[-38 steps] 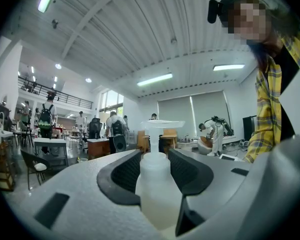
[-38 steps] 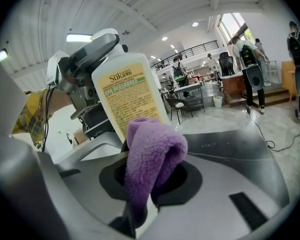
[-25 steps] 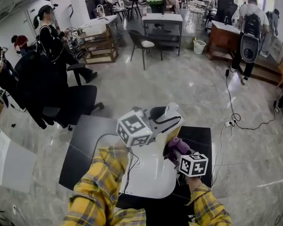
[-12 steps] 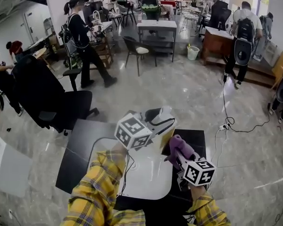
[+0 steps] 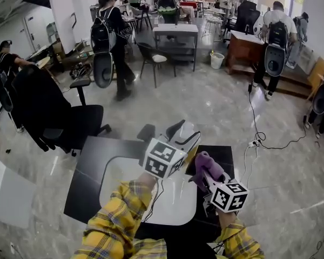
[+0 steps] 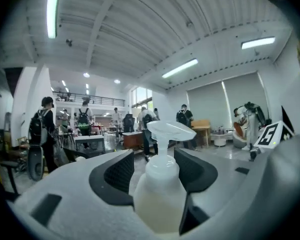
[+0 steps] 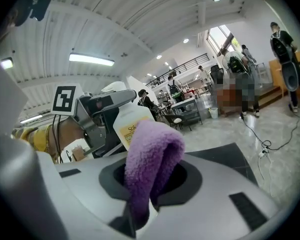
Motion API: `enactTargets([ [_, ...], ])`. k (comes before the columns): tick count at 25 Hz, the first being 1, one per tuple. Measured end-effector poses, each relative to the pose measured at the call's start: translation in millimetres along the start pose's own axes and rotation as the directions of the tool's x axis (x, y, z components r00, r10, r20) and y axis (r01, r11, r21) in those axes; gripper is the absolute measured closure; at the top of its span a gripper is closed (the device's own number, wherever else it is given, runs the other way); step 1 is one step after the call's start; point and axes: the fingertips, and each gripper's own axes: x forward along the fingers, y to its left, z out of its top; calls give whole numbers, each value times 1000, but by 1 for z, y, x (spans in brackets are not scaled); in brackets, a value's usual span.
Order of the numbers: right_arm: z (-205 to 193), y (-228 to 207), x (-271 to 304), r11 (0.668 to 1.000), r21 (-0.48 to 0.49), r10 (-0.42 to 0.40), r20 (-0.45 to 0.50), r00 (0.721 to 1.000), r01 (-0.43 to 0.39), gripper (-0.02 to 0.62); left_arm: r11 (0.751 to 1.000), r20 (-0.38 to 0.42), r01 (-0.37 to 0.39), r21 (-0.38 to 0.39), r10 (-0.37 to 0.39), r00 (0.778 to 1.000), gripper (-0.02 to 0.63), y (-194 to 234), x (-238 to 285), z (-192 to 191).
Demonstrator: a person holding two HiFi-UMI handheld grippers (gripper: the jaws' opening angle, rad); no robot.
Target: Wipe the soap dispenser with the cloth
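Note:
My left gripper (image 5: pixel 184 140) holds the white soap dispenser (image 6: pixel 160 189) in the air over the table, pump head upright between the dark pads (image 6: pixel 121 173). Its jaws have just been opening, and the bottle still sits between them, gripped. In the right gripper view the bottle (image 7: pixel 129 126) shows its yellow label just behind the cloth. My right gripper (image 5: pixel 208 177) is shut on a folded purple cloth (image 7: pixel 152 159), which sticks up from the jaws and nearly touches the bottle's side. In the head view the cloth (image 5: pixel 205 165) sits just right of the bottle (image 5: pixel 191 156).
Below both grippers is a white rounded tabletop (image 5: pixel 124 182) on a dark slab (image 5: pixel 92 161). A black office chair (image 5: pixel 70 120) stands to the left. A cable and power strip (image 5: pixel 256 142) lie on the floor to the right. Several people stand farther back.
The right gripper has risen with the cloth toward the bottle. The left gripper has tilted in place with the bottle. A person with a backpack has walked across the background.

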Motion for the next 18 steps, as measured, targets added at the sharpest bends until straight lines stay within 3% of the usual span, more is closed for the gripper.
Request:
enactTargets([
  [3,2,2,-2,1000,1,-4,8,1000,4,526,995,-12,-79,61,80,997,394,0,5,-1],
  [8,5,-3,-14,1000,0,-16,23,1000,16,526,994,-35,-78,76,80,996,411,3,13,0],
  [13,3,-11,-22,999,18,-34,23,999,33,526,993,-42,39,116,-34,999,430,-1,19,2],
  [18,3,-13,-24,999,22,-36,25,999,35,526,973,-27,170,156,-168,985,439,-5,21,2],
])
